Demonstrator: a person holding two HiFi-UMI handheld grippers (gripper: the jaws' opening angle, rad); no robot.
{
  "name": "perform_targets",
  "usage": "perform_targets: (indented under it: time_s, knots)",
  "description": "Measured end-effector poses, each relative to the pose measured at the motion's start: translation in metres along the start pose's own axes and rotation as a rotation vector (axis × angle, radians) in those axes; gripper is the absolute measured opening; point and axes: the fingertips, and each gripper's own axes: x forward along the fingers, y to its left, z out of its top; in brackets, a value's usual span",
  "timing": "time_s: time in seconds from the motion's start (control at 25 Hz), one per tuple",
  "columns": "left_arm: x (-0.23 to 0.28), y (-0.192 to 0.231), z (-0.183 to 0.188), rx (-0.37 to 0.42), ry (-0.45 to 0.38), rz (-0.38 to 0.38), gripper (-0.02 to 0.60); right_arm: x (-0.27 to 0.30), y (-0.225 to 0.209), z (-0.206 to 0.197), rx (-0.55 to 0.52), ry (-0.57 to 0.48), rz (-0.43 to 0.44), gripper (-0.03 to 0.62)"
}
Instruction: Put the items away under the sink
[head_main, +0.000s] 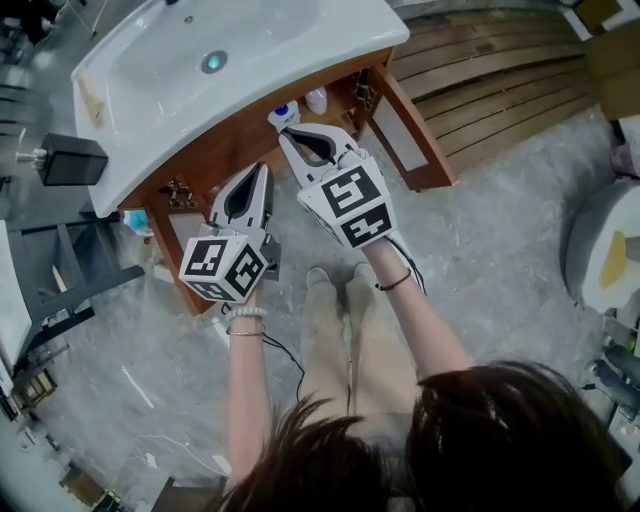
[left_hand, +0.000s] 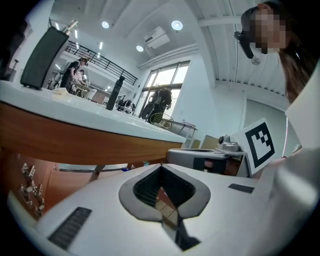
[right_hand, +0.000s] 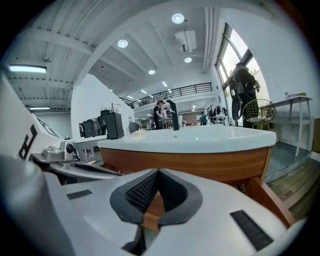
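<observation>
Both your forearms reach fwd side by side toward the open cabinet (head_main: 345, 100) under the sink (head_main: 150, 95), its door (head_main: 412, 135) swung out to the right. L gripper (head_main: 262, 170) sits nearer you. R gripper (head_main: 285, 134) is further in, tip at the cabinet mouth. Each gripper's jaws are pressed fully together w/ nothing between them.

Items: a blue-capped bottle (head_main: 283, 113) and a white bottle (head_main: 316, 99) stand inside the cabinet, just past the R tip. The sink top cuts off most of the interior, so only part of each shows. R tip overlaps the blue-capped bottle from above; probably not touching, can't confirm. Neither gripper view shows the bottles.
</observation>
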Motion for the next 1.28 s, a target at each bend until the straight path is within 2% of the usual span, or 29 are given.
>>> perform_targets:
  time_s: [0.24,0.72,1.12,1.28]
  knots:
    - [-0.014,-0.014,0.012,-0.022,-0.002,0.005,0.003,-0.016,0.01,0.018,0.006,0.0,0.019,0.017]
    - [-0.03,-0.027,0.033,-0.029,-0.035,0.004,0.003,-0.036,0.021,0.03,-0.004,0.009,0.028,0.017]
    - [-0.058,-0.039,0.063,-0.022,-0.077,0.055,0.003,-0.059,0.034,0.059,-0.01,-0.013,0.059,0.017]
    - [-0.077,-0.049,0.077,-0.017,-0.092,0.074,0.003,-0.075,0.046,0.072,0.021,-0.023,0.082,0.017]
